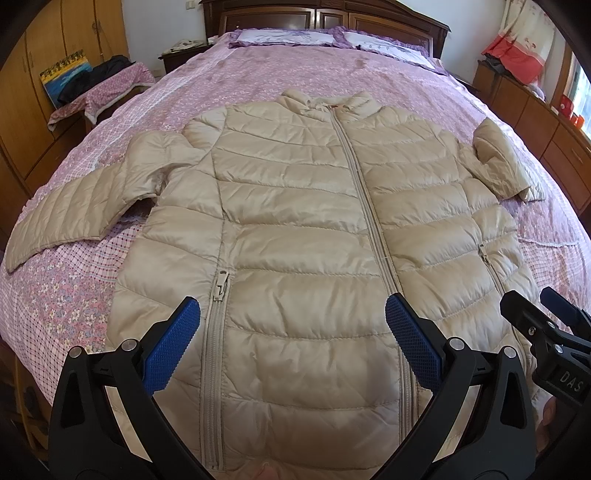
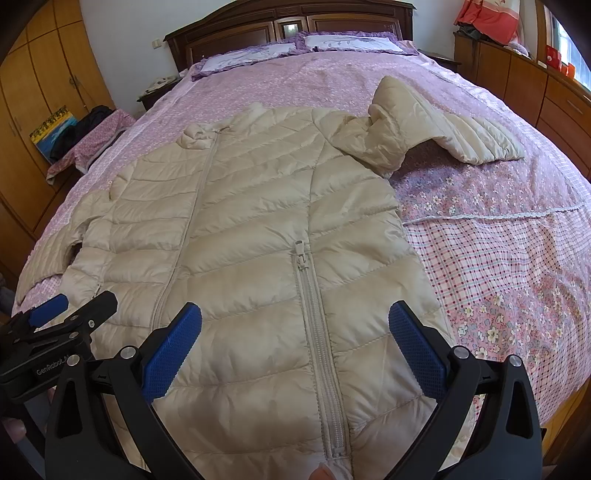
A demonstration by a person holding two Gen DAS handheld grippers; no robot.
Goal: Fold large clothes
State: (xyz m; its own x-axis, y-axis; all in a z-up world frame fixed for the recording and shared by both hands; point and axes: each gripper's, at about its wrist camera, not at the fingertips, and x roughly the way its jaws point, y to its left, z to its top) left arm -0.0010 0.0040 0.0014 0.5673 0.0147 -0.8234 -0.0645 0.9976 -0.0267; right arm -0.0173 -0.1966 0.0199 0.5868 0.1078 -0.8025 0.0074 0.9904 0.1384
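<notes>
The beige puffer jacket (image 1: 295,229) lies flat on the bed (image 1: 332,77), front side up, with its collar (image 1: 325,101) toward the headboard (image 1: 325,16) and its hem toward me. The fabric is shiny and quilted in wide bands across the body, with soft wrinkles. The main zipper (image 1: 365,206) is closed from the collar down to the hem. There are two pocket zippers: one (image 1: 218,332) between my left tongs, the other (image 2: 314,332) between my right tongs. The sleeve on my left (image 1: 70,214) is stretched out to the side and lies flat on the bedcover. The sleeve on my right (image 2: 424,125) is bent at the elbow, so a puffy fold stands up near the shoulder and the cuff part lies outward on the cover.

My left tongs (image 1: 293,345) are wide open above the lower part of the jacket and hold nothing. My right tongs (image 2: 295,347) are also wide open above the hem area, just beside the left ones, and hold nothing. I cannot tell if the blue pads (image 1: 173,343) touch the fabric.

The bedcover is pink and purple, with small flowers and a checked part near the foot. Two pillows (image 1: 295,37) lie at the headboard. A wooden wardrobe (image 1: 44,55) stands at the left wall, and a low wooden cabinet (image 2: 535,85) runs along the right wall.
</notes>
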